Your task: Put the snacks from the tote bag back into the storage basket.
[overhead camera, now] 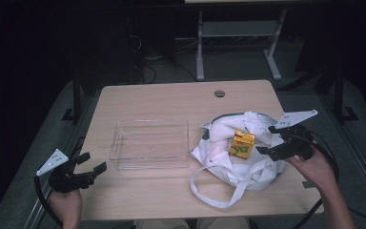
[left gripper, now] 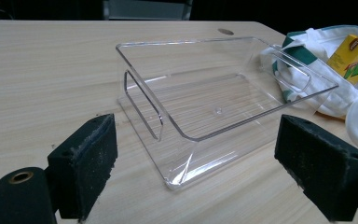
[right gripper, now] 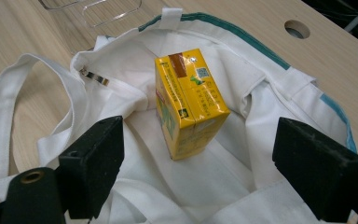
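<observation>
Carton ahead of the right claw

High view: juice carton (overhead camera: 242, 144) stands upright on the white tote bag (overhead camera: 228, 167) at the tabletop's (overhead camera: 171, 95) right side, just left of the right claw (overhead camera: 272, 140), whose jaws are apart. The left claw (overhead camera: 91, 163), also spread, sits well off, beyond the clear tray (overhead camera: 150, 143).

Left gripper view: tray (left gripper: 214, 98) lies straight ahead, empty.

Right gripper view: carton (right gripper: 189, 100) stands between the wide-apart jaws, ahead of them, untouched.
</observation>
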### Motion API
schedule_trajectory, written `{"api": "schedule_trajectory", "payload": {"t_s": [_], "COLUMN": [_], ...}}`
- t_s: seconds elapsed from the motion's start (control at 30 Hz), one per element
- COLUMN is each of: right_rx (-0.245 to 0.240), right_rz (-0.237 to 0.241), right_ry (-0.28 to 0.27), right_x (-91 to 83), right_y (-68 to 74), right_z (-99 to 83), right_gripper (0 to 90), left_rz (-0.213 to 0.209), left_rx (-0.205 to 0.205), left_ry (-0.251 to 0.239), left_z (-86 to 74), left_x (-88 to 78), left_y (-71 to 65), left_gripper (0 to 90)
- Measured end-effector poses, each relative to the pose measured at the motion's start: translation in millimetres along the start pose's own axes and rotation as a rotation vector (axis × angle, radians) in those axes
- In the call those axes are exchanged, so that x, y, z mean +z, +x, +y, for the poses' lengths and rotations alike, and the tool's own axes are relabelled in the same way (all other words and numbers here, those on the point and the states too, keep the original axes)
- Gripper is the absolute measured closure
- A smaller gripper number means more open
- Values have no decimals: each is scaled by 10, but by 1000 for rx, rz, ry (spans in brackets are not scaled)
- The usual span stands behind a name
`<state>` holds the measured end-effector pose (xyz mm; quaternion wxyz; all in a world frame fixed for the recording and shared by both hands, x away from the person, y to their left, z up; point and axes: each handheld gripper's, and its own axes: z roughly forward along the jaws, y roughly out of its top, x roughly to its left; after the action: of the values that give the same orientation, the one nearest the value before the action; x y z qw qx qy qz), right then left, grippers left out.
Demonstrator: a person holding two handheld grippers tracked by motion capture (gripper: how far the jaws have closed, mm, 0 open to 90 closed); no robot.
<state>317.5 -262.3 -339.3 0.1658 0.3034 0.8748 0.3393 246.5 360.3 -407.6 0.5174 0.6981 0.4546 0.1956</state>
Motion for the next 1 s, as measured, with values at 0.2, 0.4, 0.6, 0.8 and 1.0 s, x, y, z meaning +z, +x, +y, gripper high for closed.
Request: {"api": "schedule_trajectory", "payload": {"t_s": [0.2,0.4,0.6,0.8,1.0], "right_rx": [-12,-35,-44,-62,-79], "right_rz": [14,24,32,45,57], "right_ry": [23,58,70,92,118], "right_x": [34,80,103,170,238], "right_y": [-14,-37,-57,-77,-78], "right_z": [86,192,291,360,425], "right_gripper": [160,160,160,160,160], "left_rz": [-3,-2,-3,-1,-4], "left_rx": [1,-1,-4,0,0], "left_ry": [2,0,-3,-3,-3], "left_z": [-2,1,1,3,2], "left_x": [6,0,0,-7,-3], "left_y": [2,1,1,5,7], "left_gripper": [124,125,125,125,125]}}
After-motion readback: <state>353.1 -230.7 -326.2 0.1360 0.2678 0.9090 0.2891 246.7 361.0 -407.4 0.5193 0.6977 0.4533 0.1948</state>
